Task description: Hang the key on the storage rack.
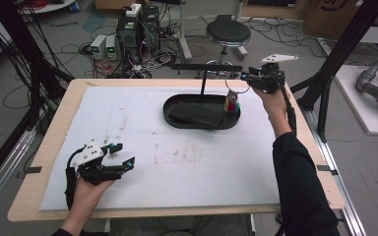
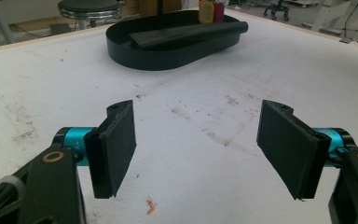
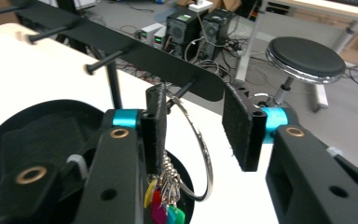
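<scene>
A metal key ring (image 3: 208,158) with several coloured tags (image 3: 165,212) hangs from a peg (image 3: 182,91) of the black rack bar (image 3: 135,51). My right gripper (image 3: 198,128) is open around the ring, which lies close against the left-hand pad; the other pad stands clear of it. In the high view the right gripper (image 1: 241,79) is at the far right of the black oval tray (image 1: 177,120), and the tags (image 1: 232,104) dangle over the tray's right end. My left gripper (image 1: 124,154) rests open above the mat at the near left, with nothing between its pads (image 2: 116,149).
A flat black slab (image 1: 197,115) lies in the tray, and the rack's post rises from it. The white mat (image 1: 187,172) covers the table. A round stool (image 1: 228,33), computers and cables stand beyond the table's far edge.
</scene>
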Motion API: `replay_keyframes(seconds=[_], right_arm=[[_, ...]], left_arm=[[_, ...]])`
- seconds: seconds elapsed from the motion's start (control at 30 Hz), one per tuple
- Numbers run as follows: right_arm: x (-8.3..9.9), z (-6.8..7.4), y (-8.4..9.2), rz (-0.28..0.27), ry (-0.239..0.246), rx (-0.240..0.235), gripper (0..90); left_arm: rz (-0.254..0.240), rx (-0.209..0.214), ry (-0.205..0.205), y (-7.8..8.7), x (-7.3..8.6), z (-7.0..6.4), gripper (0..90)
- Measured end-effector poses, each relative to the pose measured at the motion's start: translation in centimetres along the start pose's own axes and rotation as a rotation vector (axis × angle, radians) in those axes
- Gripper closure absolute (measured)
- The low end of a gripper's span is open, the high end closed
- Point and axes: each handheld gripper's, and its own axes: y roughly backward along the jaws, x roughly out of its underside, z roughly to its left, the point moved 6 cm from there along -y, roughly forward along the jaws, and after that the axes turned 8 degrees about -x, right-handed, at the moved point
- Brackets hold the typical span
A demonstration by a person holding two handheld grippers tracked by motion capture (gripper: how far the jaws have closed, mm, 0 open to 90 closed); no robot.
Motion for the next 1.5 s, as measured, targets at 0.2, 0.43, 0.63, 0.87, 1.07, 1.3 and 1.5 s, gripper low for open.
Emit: replay_keyframes(seconds=[0.2, 0.43, 0.63, 0.87, 1.07, 1.3, 1.5], right_arm=[[-0.1, 1.1, 3.2, 0.001, -0.002, -0.059, 42.9], [1.9, 3.0, 7.4, -0.061, -0.029, -0.116, 36.7], [4.7, 4.4, 9.5, -0.106, -0.036, -0.147, 35.4], [8.5, 5.6, 10.8, -0.159, -0.08, -0.167, 29.6], [12.1, 6.3, 10.8, -0.164, -0.081, -0.147, 26.0], [15.2, 6.5, 10.1, -0.136, -0.089, -0.085, 25.7], [17.0, 6.2, 9.6, -0.086, -0.098, -0.069, 26.7]], left_arm=[[-0.023, -0.006, 0.005, 0.3, -0.6, 0.6, 27.7], [-0.046, -0.011, 0.01, 0.0, -1.6, 1.2, 27.0], [-0.043, 0.002, 0.012, -1.1, -2.0, 0.8, 23.7], [-0.051, 0.015, -0.004, -2.2, -2.7, 0.4, 21.7], [-0.05, 0.002, -0.017, -2.5, -2.8, 0.3, 20.5], [-0.045, -0.025, -0.027, -2.5, -2.8, 0.5, 20.5], [-0.03, -0.036, -0.039, -2.4, -2.3, 0.5, 20.4]])
